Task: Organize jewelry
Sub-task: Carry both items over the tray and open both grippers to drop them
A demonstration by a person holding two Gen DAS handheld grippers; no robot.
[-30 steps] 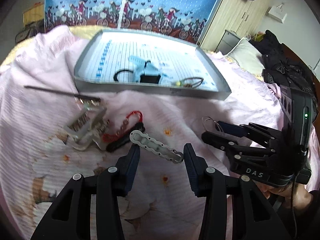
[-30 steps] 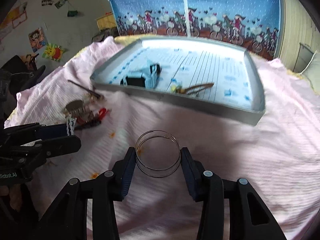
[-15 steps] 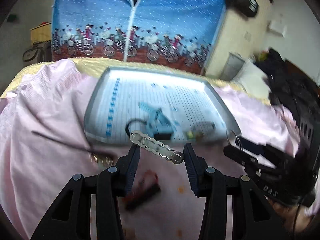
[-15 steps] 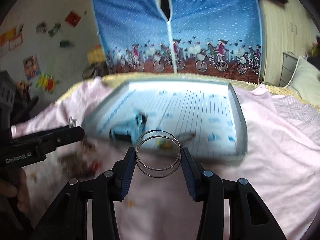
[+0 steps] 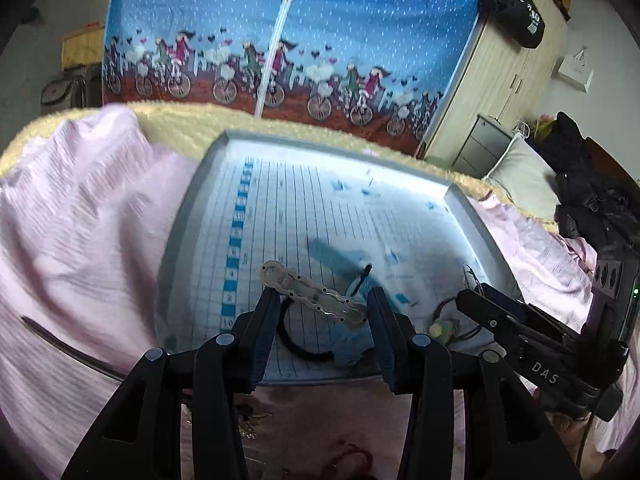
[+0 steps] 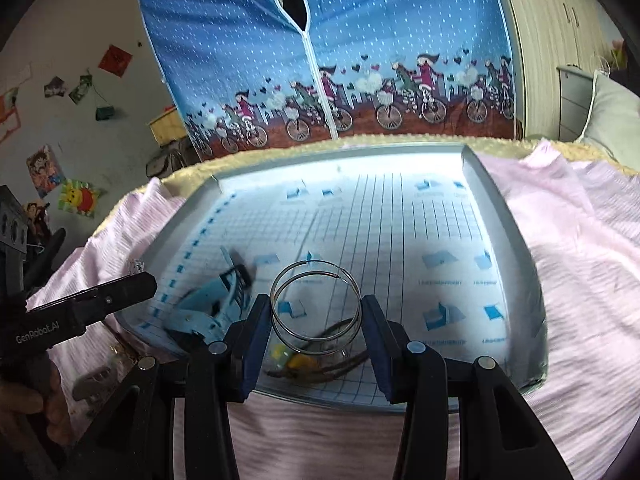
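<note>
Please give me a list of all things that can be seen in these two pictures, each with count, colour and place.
tray: one, grey rim with blue-lined white sheet, on the bed
silver clip: one, silver, held above the tray's near side
hoop rings: two, silver, held above the tray's near side
light blue clip: one, in the tray, near left
black hair loop: one, in the tray, near edge
pink cover: one, under the tray
blue bicycle curtain: one, behind the bed
wardrobe: one, beige, right background
left gripper: black, shut on the silver clip
right gripper: black, shut on the hoop rings
</note>
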